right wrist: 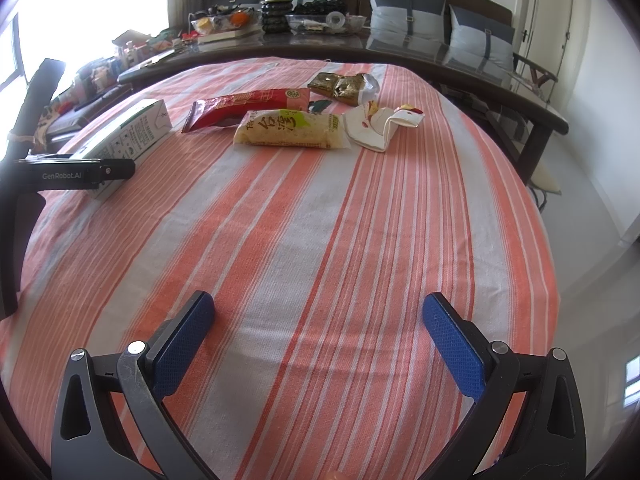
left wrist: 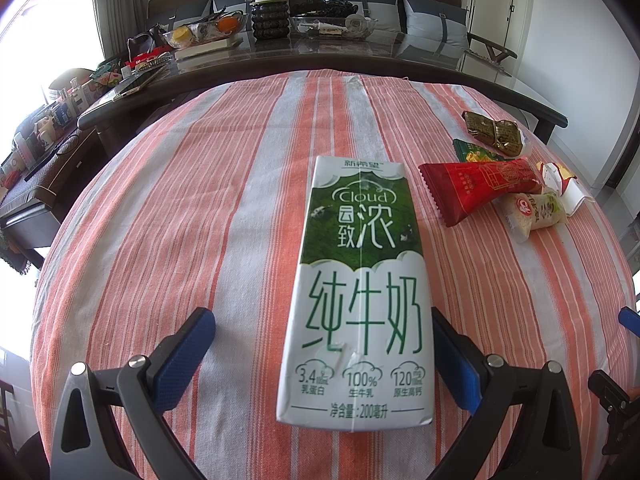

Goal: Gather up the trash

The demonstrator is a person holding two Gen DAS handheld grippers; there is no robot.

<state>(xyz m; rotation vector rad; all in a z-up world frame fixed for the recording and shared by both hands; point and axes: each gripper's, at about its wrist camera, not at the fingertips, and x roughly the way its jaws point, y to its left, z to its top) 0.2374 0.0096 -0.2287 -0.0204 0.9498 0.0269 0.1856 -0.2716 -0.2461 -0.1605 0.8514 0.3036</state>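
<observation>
Left gripper [left wrist: 322, 354] spread wide around the near end of the milk carton [left wrist: 358, 292], right pad [left wrist: 454, 364] touching or nearly so, left pad clear; nothing clamped yet. Carton flat on the striped cloth [left wrist: 200, 220] toward the desk's left side. Right gripper [right wrist: 318, 346] wide open, empty, over bare cloth. Remaining wrappers [right wrist: 288, 128] clustered near the far edge. Risk: uneven closing could skew or crush the carton, or pinch cloth beneath and drag it.
</observation>
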